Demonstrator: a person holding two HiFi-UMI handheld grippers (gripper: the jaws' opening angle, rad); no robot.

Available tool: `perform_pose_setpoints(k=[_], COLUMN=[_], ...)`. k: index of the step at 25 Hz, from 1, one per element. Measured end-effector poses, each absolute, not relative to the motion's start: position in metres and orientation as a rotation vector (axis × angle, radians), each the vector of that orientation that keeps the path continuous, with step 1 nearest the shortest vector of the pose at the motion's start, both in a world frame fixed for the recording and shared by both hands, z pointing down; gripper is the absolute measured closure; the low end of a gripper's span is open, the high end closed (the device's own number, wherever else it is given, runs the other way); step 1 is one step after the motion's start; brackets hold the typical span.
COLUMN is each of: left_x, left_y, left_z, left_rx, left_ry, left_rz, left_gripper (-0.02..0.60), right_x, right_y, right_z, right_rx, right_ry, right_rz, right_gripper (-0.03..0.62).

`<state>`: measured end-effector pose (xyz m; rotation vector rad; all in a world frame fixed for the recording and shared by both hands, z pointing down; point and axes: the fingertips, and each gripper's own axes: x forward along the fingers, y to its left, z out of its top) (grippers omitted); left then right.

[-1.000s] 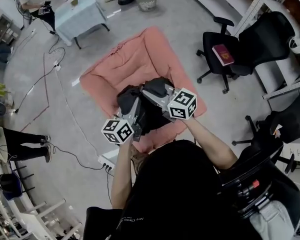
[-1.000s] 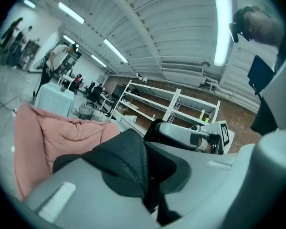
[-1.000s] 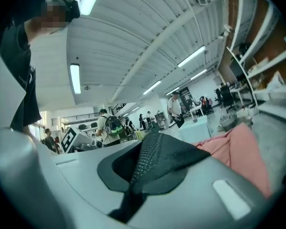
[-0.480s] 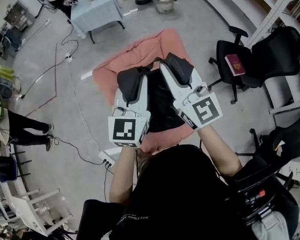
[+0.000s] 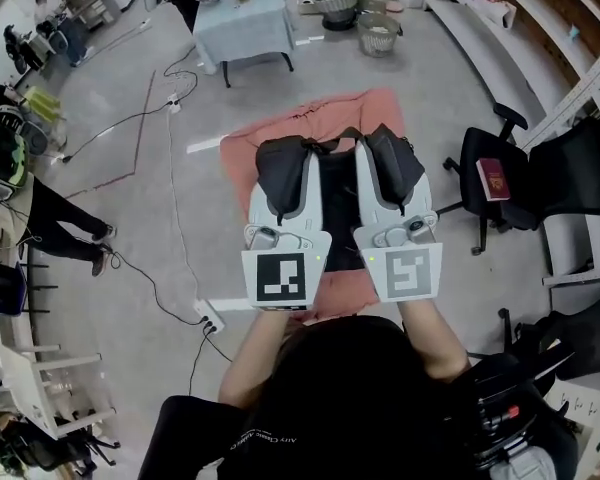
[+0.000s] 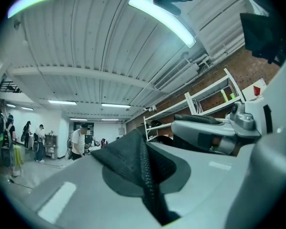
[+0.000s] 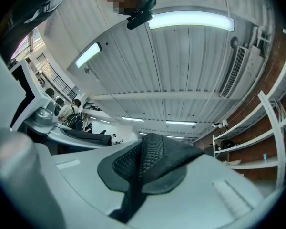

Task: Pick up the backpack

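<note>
Backpack [image 5: 335, 208]: hanging at frame centre between both grippers, over pink mat [image 5: 242, 158]. Left gripper [image 5: 283, 168] jaws pinched on mesh shoulder strap [image 6: 139, 168]; right gripper [image 5: 390, 160] likewise, pinched on other strap [image 7: 150, 163]. Open grey floor [image 5: 140, 268] from 7 to 10 o'clock, crossed by cables [image 5: 172, 168]; power strip [image 5: 210, 320] at 8. Office chair [image 5: 480, 148] with red book [image 5: 493, 178] close at 3. Table [image 5: 245, 28] at 12, wire baskets [image 5: 378, 33] at 1, shelving [image 5: 510, 43] at 2. Standing person [image 5: 50, 233] at 9.
</note>
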<state>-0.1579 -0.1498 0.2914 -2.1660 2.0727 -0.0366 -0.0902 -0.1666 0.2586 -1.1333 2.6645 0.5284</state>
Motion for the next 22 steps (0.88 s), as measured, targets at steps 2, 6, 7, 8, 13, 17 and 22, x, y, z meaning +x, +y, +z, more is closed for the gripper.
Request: perform_pose_setpoints(k=[2,6,7,8,13,17,22], left_x=[-0.158,-0.158,-0.159,-0.159,-0.165,-0.153,-0.163], left_y=[-0.148,-0.134,-0.13,-0.126,-0.112,-0.099,-0.091], left_z=[0.295,0.306,0.309,0.312,0.318,0.32,0.315], left_rx=[-2.172,-2.159,-2.161,-2.163,-2.16,-2.196,-2.203], left_ry=[2.089,2.145,2.165,2.186,2.209,2.19,2.203], left_rz=[-0.06,-0.121,-0.123,-0.123,-0.107,-0.08,0.052], left_gripper=[0.568,0.568,0.568,0.568,0.568,0.566,0.566], right_x=[-0.09,-0.091,-0.092,-0.093,-0.099,-0.092,-0.102], right_y=[-0.166,-0.155,-0.153,-0.151,-0.135,-0.125,-0.115], right_z=[0.265,0.279,0.282,0.285,0.302,0.304,0.299], right_rx=[-1.12,-1.122,-1.121,-1.118,-1.139,-1.211,-1.251], right_ry=[2.693,2.753,2.772,2.786,2.883,2.917,2.935], right_rz=[0.508,0.456,0.457,0.453,0.432,0.453,0.496], right_gripper=[0.568,0.568,0.568,0.568,0.568,0.568,0.568])
